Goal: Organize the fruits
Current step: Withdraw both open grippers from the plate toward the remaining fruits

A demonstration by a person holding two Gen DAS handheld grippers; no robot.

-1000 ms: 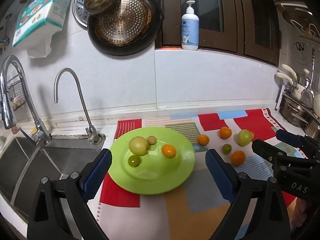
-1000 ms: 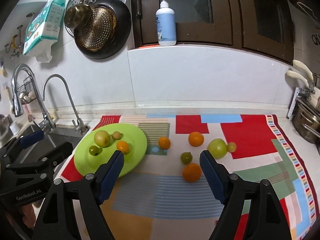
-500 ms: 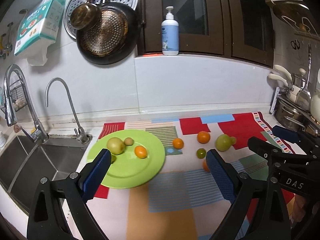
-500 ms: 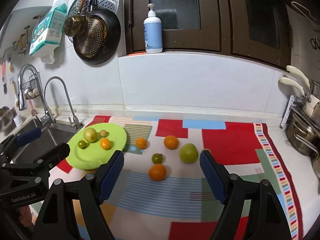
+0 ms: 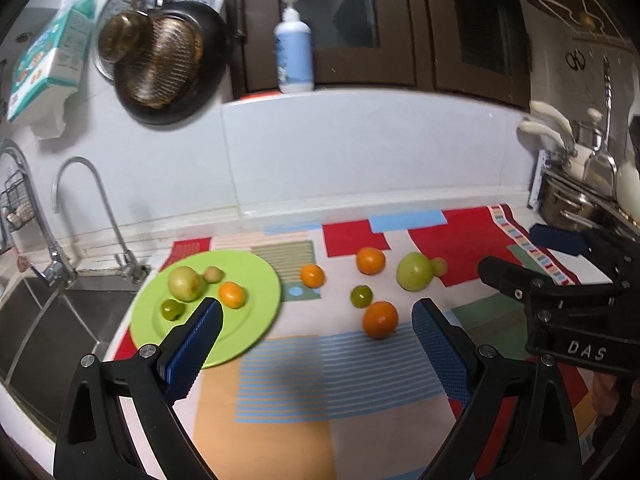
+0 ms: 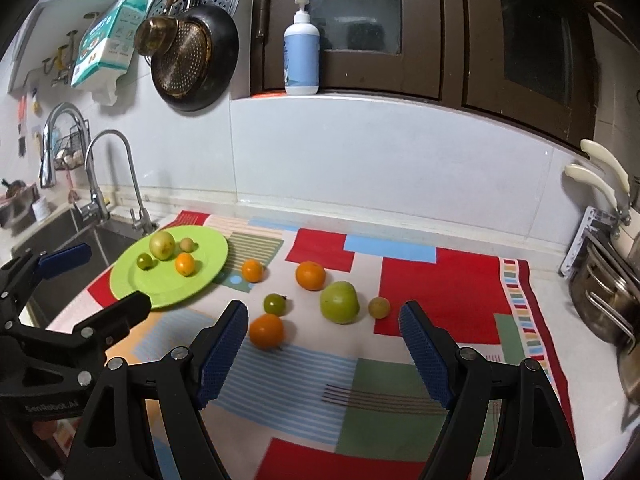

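Left wrist view
Left gripper: fingers spread, nothing between them, above the patchwork mat on the bench.
Green plate: beside the sink, holding four fruits.
Large orange: on the mat, nearest the fingers.

Right wrist view
Right gripper: fingers spread, empty.
Green apple: on the mat ahead, a small pale fruit just beside it.
Loose fruits: six on the mat, right of the plate.
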